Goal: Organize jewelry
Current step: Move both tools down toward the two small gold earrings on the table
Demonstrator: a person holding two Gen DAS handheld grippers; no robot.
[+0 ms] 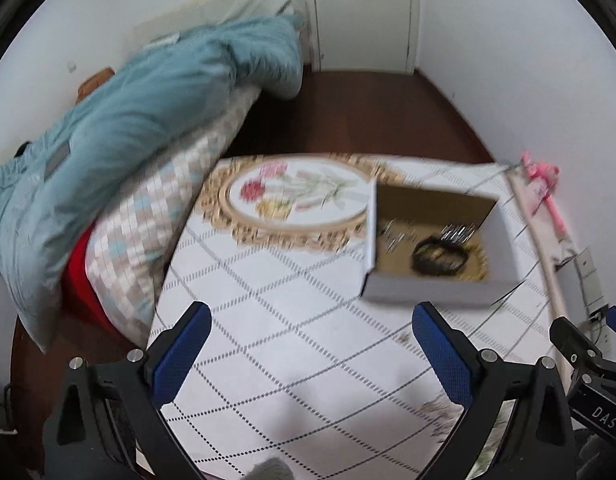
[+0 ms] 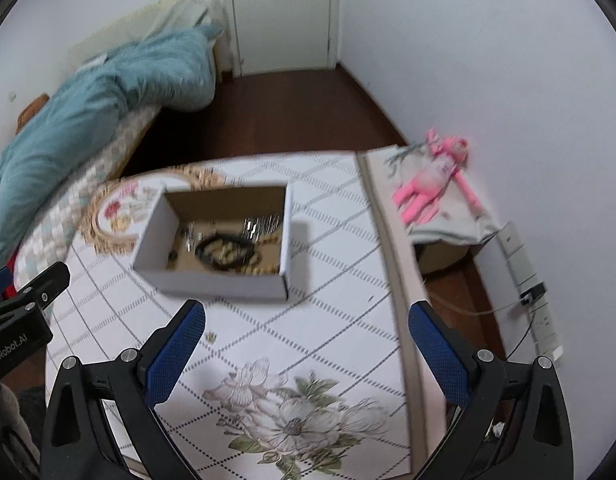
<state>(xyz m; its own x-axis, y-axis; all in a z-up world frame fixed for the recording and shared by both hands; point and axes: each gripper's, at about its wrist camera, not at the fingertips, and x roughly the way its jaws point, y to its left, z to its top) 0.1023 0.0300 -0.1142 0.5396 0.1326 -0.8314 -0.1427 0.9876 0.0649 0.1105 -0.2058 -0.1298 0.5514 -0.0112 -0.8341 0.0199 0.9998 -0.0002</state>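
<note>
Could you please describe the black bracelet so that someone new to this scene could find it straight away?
On the table with the diamond-patterned cloth stands an open white cardboard box. The black bracelet lies on its brown floor, towards the front. It is the only dark closed ring there, beside small shiny silver pieces.

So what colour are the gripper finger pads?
Blue, on black frames; the right gripper pads show it best, in the right wrist view.

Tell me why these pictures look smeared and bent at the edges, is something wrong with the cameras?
Left wrist view: the box and its jewelry are streaked by motion blur, while the left tool stays sharp. Right wrist view: the same blur on the box, right tool crisp. In both, the fisheye lens curves the walls and darkens the corners.
</note>
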